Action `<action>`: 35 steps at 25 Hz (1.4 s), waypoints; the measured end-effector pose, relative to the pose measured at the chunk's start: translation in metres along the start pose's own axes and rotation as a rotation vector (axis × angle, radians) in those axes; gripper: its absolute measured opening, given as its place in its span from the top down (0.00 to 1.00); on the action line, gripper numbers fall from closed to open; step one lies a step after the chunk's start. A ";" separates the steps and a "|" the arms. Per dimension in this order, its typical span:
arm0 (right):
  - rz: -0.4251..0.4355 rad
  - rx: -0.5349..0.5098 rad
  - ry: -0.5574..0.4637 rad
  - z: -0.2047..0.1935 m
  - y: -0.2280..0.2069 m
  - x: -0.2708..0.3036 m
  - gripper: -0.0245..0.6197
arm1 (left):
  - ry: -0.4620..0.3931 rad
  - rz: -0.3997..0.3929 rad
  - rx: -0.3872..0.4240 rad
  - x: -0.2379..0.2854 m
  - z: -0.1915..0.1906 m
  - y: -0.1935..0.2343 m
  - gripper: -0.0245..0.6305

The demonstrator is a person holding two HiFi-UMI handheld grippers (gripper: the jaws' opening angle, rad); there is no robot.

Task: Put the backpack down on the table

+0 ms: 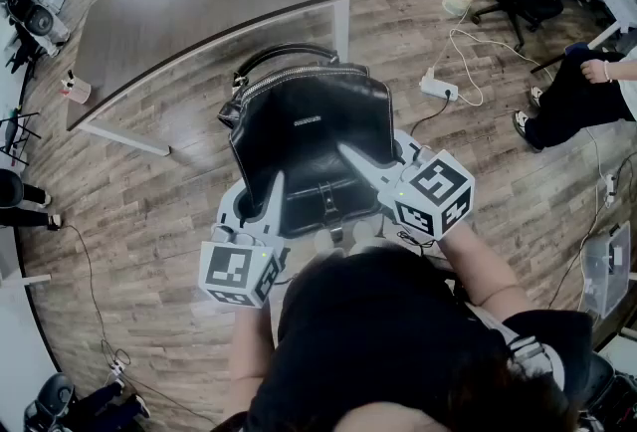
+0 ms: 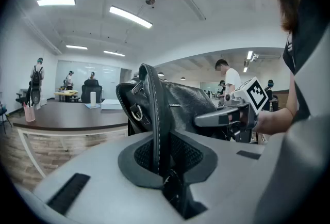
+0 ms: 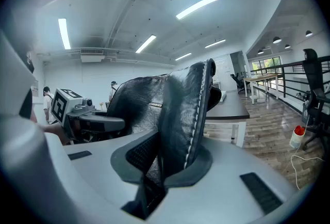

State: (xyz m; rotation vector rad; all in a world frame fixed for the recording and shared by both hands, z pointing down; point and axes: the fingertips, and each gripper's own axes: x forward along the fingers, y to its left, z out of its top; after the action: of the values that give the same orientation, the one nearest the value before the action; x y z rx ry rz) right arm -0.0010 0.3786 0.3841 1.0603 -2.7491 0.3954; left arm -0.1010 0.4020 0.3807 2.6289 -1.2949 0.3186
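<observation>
A: One table (image 1: 199, 12) ahead; is the backpack (image 1: 309, 136) on it?
B: No. We hold it in the air, short of the table's near edge. Left gripper (image 2: 157, 158) is clamped on its left side, right gripper (image 3: 172, 161) on its right side.

The backpack (image 1: 309, 136) looks like smooth black leather, real or fake I can't tell, with a soft sheen. There's pale stitching down its strap (image 2: 154, 114), a shiny metal zipper (image 1: 299, 74) along the top and a small metal ring (image 2: 136, 112). The left gripper (image 2: 161, 166) and right gripper (image 3: 167, 166) are both matt grey plastic with rough, mesh-textured black pads (image 2: 186, 154). The table (image 1: 199, 17) at upper left has a dark matt top. The floor (image 1: 149, 181) is grey wood-look planks, slightly glossy.
</observation>
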 end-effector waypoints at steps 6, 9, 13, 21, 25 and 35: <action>-0.014 0.016 0.016 -0.006 -0.003 0.000 0.86 | 0.015 -0.001 0.000 0.004 -0.005 0.000 0.88; -0.016 0.028 0.016 -0.006 -0.012 -0.003 0.86 | 0.021 -0.001 0.006 0.013 -0.004 -0.004 0.88; -0.014 0.033 0.025 -0.009 -0.026 -0.010 0.86 | 0.032 0.003 0.003 0.026 -0.005 -0.013 0.88; 0.002 0.051 0.035 -0.011 -0.051 -0.021 0.85 | 0.051 0.024 0.001 0.049 -0.004 -0.027 0.88; 0.013 0.057 0.045 -0.012 -0.061 -0.024 0.85 | 0.058 0.035 0.000 0.058 -0.003 -0.032 0.88; 0.007 0.087 0.046 -0.006 -0.080 -0.009 0.85 | 0.089 0.035 0.005 0.078 0.003 -0.016 0.88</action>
State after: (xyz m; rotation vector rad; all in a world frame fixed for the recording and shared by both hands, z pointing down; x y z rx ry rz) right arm 0.0601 0.3291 0.4023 1.0484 -2.7178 0.5389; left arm -0.0414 0.3518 0.3979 2.5670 -1.3137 0.4393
